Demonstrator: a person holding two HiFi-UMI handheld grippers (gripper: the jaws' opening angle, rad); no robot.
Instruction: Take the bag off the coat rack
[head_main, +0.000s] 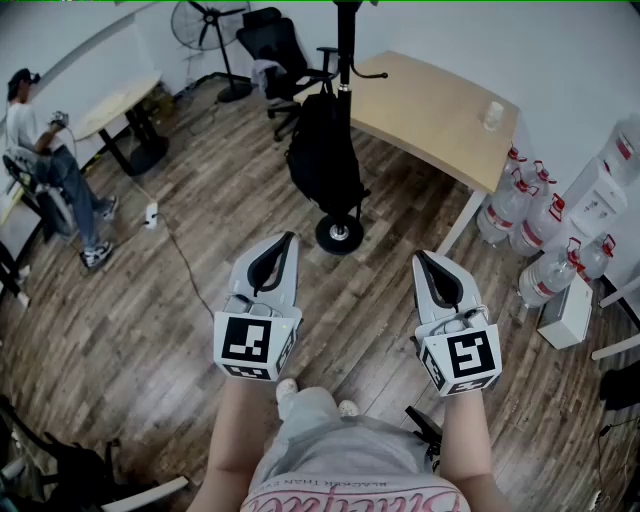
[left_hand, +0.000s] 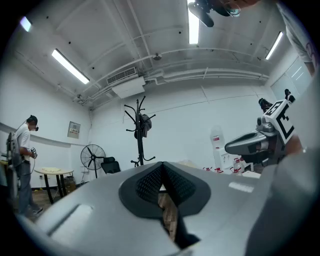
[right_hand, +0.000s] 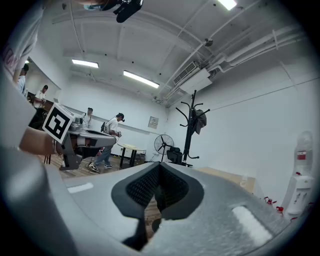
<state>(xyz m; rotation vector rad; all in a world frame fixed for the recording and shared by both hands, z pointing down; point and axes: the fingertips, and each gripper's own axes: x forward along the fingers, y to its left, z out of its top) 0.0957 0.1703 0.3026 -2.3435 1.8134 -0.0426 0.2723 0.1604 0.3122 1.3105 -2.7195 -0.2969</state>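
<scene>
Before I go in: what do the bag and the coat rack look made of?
The bag is black and matte and hangs slumped, so probably woven fabric. The coat rack has a slim black pole and a glossy round base, likely painted metal.

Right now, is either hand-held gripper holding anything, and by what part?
Nothing. The left hand-held gripper and right hand-held gripper are both shut and empty; the bag hangs on the coat rack.

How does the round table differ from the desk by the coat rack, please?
The round table looks smaller, on dark legs; the desk is longer, on a white leg. A person is beside the round table; the coat rack stands by the desk. Both have pale wood tops.
</scene>
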